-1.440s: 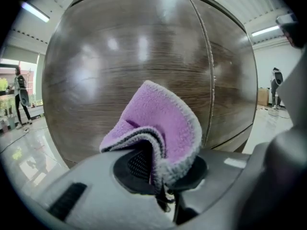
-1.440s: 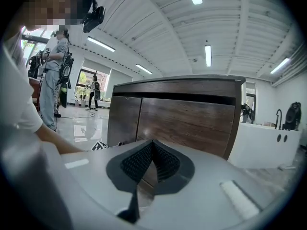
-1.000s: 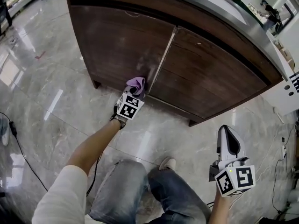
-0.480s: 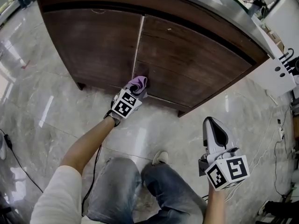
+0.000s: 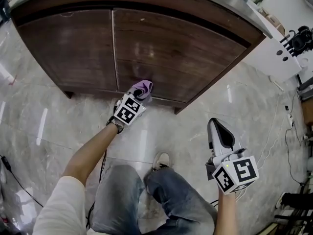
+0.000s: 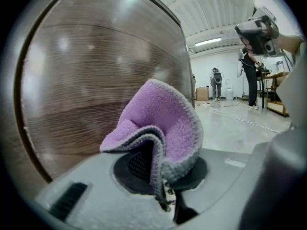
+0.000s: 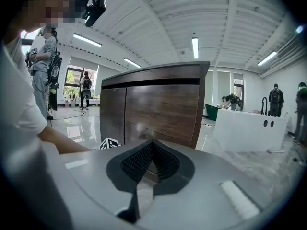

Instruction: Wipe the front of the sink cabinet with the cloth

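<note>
We hold the purple cloth (image 5: 143, 88) clamped in our left gripper (image 5: 139, 94), low on the right door of the cabinet (image 5: 186, 53), at the frame's centre. We judge wiping to be under way. The next strokes should go up and rightward, stopping short of the cabinet's right corner and bottom edge. Our right gripper (image 5: 218, 131), jaws together and empty, hangs lower right, well apart. The floor (image 5: 58, 131) leaves room.

No readable text, brand or number anywhere that we can spot. Closest we get is the black-and-white square patterns on the marker cube (image 5: 129, 109) of the left gripper (image 5: 141, 91) and the one (image 5: 236, 174) on the right gripper (image 5: 218, 127), not letters.
</note>
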A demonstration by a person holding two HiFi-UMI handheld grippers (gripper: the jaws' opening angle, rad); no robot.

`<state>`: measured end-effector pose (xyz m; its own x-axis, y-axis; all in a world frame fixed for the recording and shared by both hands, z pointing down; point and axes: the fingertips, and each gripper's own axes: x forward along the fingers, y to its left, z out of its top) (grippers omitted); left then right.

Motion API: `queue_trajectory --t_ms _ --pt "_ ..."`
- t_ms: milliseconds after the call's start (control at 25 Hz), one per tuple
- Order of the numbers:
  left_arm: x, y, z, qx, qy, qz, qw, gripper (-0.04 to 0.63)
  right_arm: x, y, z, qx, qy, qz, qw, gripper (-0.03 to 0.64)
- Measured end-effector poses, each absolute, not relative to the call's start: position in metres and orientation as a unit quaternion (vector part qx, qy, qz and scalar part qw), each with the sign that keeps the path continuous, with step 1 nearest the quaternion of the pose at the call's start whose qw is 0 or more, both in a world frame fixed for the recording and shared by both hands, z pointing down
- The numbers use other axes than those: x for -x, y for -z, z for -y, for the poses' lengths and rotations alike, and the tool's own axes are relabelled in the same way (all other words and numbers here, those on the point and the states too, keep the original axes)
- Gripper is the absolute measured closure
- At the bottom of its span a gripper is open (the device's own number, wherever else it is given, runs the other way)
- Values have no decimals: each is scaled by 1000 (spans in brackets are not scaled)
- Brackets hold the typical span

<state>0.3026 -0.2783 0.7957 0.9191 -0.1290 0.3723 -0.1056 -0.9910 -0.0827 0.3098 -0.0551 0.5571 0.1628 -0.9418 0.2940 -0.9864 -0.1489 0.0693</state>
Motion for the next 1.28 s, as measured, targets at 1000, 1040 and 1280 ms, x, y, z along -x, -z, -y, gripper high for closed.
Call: queue_trajectory --t_ms 1000,1040,1280 --pt "-449 -812 146 979 179 87 38 545 -364 -573 -17 -805 -128 574 79 609" --pt "-453 -813 142 979 180 91 38 545 -366 -573 -21 -807 -129 571 78 609" --pt "-479 -806 111 978 164 123 41 545 -380 -577 -41 -824 -133 546 73 609"
